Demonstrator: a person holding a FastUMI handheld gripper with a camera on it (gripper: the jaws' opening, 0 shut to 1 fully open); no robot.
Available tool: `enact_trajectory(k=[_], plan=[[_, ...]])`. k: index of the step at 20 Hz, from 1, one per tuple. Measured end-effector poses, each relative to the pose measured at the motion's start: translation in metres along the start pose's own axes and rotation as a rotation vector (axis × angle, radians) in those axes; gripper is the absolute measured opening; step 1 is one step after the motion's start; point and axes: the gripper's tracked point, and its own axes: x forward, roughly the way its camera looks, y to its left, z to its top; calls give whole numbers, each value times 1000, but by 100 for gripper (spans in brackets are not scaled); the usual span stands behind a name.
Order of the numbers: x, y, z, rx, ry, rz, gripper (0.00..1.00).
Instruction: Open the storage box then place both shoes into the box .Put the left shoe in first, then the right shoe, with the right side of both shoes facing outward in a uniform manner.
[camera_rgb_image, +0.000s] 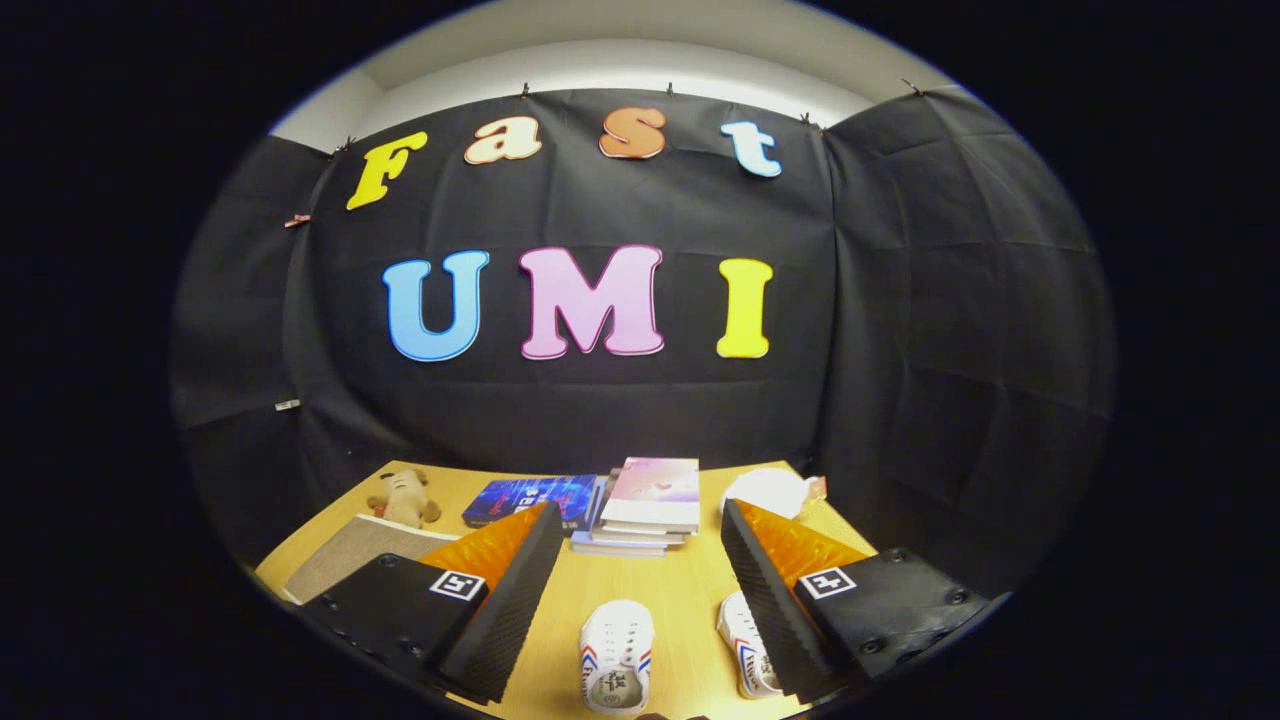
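Your gripper hangs above the light wooden table with its fingers spread wide and nothing between the pads. Down between the two fingers lies one small white canvas shoe with red and blue side stripes, toe pointing away from you, resting flat on the table well below the fingertips. A second white shoe of the same kind lies just beside it, partly hidden behind your right finger. The two shoes sit close together but apart.

Beyond the fingertips you have a stack of books topped by a pink-covered one, with a blue-covered book just beside it. Farther off to the left sits a small tan plush toy, and in front of it a flat grey-beige board, partly behind your left finger. A rounded white object lies past the right finger; you cannot tell what it is.
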Motion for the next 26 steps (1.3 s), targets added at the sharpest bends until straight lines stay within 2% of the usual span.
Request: enact_trajectory(k=[7,11,15,17,23,26], plan=[[14,31,-63,116,230,295,99],[-8,77,-108,218,415,551,98],[-39,117,-145,251,554,805,98],[-55,135,-163,307,647,907,98],[-70,170,-193,504,817,1050,98],[-62,181,-205,605,872,1048,98]])
